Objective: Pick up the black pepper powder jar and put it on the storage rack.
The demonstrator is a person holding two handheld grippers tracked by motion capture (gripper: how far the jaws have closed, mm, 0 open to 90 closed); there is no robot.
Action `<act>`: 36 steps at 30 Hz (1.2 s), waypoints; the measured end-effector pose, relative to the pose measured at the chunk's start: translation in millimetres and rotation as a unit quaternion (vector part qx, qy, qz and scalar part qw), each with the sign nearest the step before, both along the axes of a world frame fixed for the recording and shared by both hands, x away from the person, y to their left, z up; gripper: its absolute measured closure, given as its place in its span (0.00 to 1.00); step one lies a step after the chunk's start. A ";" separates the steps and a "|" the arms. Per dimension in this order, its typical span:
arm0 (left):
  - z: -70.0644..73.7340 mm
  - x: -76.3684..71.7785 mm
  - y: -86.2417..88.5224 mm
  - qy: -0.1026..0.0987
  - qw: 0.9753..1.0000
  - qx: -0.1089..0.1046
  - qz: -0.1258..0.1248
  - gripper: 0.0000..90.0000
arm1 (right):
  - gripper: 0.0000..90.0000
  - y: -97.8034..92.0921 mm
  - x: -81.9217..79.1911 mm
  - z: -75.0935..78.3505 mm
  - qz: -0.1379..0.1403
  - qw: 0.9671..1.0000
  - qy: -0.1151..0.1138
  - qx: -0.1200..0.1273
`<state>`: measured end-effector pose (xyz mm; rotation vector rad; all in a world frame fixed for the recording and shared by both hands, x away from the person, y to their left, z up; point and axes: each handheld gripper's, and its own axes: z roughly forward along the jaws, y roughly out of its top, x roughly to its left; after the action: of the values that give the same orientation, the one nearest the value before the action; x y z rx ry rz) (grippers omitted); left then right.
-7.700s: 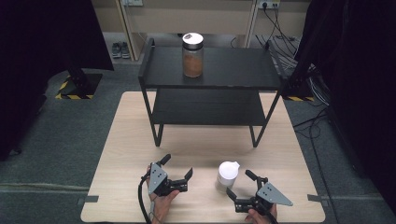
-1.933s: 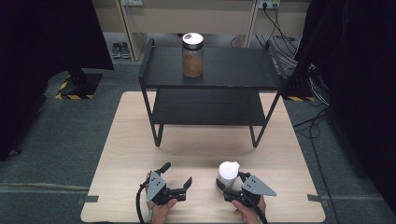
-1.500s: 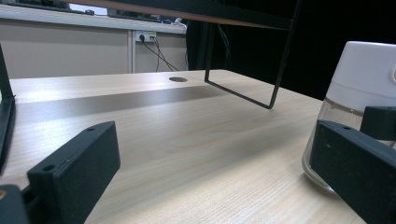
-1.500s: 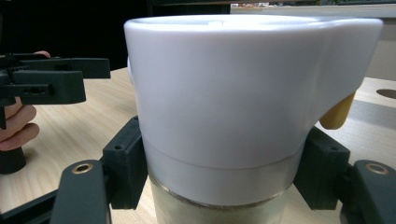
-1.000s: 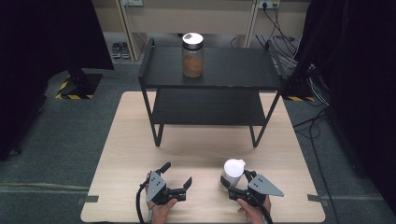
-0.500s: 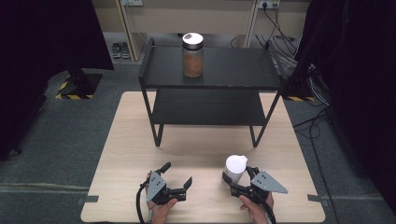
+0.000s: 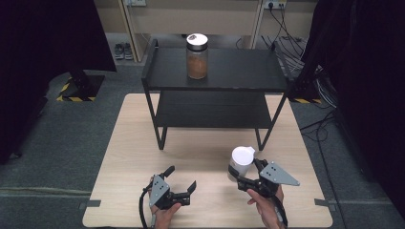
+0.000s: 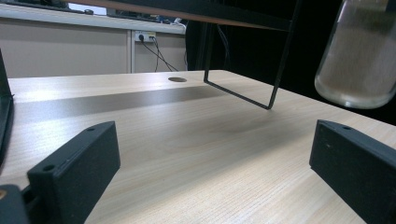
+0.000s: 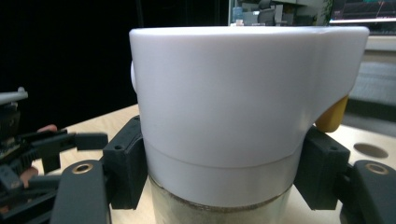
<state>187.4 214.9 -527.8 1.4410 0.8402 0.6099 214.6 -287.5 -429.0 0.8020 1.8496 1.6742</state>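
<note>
Your right gripper [image 7: 244, 175] clamps the white-lidded jar [image 7: 240, 163], lifted just above the wooden table [image 7: 124, 157]. Your left gripper [image 7: 180, 181] rests beside it, jaws spread and empty. Farther off, a brown-filled jar [image 7: 197, 56] tops the black shelf [image 7: 248, 71]. No lettering is readable.

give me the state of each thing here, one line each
white-lidded jar: lid on, gripped and lifted off the table
right gripper: shut on the jar's body
left gripper: open, holding nothing, low over the table
brown-filled jar: lid on, upright on the shelf's top
black shelf: lower level bare
</note>
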 end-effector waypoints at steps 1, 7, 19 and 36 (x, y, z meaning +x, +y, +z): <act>0.1 0.0 0.0 0.000 1.000 0.000 0.000 0.01 | 0.34 0.3 0.6 3.0 0.000 1.000 -0.002 -0.001; 0.0 0.0 0.1 0.000 1.000 0.000 0.000 0.01 | 0.34 -0.2 6.1 20.1 0.005 1.000 -0.010 0.004; 0.0 0.0 0.0 0.000 1.000 0.000 0.000 0.01 | 0.34 -1.9 17.9 59.0 0.021 1.000 -0.011 0.003; -0.4 -0.1 0.2 0.001 1.000 -0.003 0.000 0.01 | 0.34 3.6 36.7 109.1 0.026 0.999 -0.025 0.007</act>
<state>187.3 215.1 -528.2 1.4364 0.8428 0.6070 251.2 -283.9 -319.9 0.7166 1.8410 1.7249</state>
